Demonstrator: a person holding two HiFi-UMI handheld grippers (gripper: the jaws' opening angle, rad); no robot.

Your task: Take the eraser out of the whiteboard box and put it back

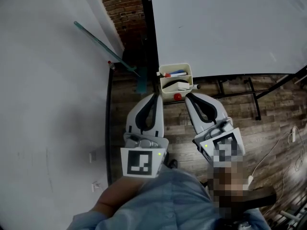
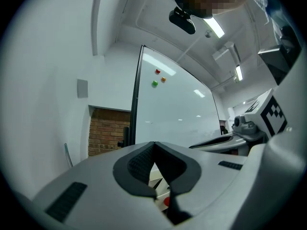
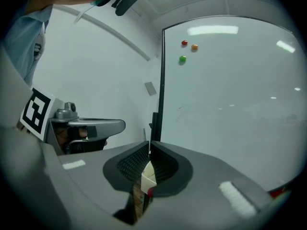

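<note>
Whiteboard box (image 1: 190, 76) w/ markers (image 1: 176, 73) just past left tongs (image 1: 156, 96), right tongs (image 1: 188, 96)

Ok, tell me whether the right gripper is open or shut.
Shut: the right gripper has its fingers meeting at the tips, nothing between them.

No legible writing, seemingly; only square-patterned marker (image 1: 140, 162) on left gripper (image 1: 156, 96)

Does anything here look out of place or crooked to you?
Only small things. A black-tipped marker pokes sideways over the right rim of the white plastic box at the lower corner of the whiteboard. A long greenish strip leans slantwise against the white wall on the left. Nothing looks spilled or broken.
</note>
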